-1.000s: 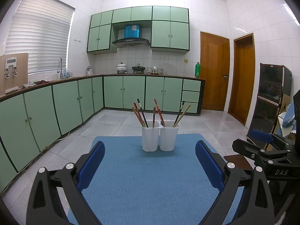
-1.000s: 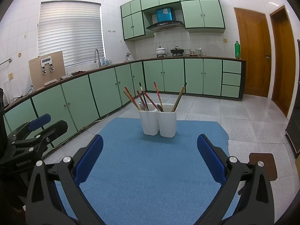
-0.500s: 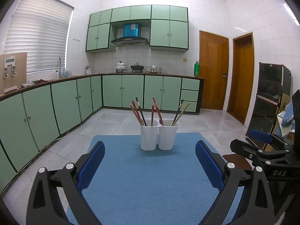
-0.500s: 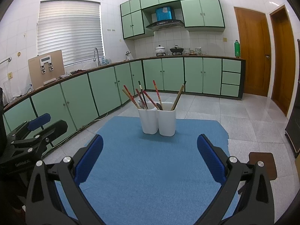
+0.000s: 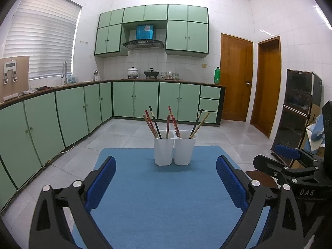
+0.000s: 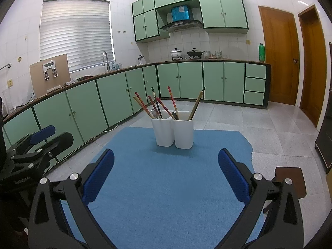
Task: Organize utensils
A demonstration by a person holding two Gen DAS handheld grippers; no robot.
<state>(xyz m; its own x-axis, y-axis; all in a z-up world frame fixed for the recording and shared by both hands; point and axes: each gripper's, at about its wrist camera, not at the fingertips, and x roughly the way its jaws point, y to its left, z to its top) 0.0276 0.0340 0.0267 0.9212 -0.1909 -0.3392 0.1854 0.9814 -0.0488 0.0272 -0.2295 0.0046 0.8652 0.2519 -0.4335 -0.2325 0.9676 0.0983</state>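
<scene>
left wrist view: left gripper (image 5: 166, 180) fills the bottom of the frame, jaws spread wide, nothing between them. it hangs over the blue mat (image 5: 166, 207), aimed straight at the holder, probably to keep it centred in view. the white two-cup holder (image 5: 174, 149) stands upright just above frame centre on the far part of the mat. chopsticks (image 5: 154, 125) lean out of both cups: about four sticks in the left cup, three in the right; overlap makes that uncertain. right gripper (image 5: 287, 166) sits at the right edge, seen side-on. right wrist view: right gripper (image 6: 166, 176) also wide open and empty, low in frame. holder (image 6: 173, 131) at centre; here two spoons (image 6: 154, 114) show, one in each cup, among roughly seven sticks. no utensil visible loose on the mat, so this fits either everything already stowed or a re-sort between cups still due.
</scene>
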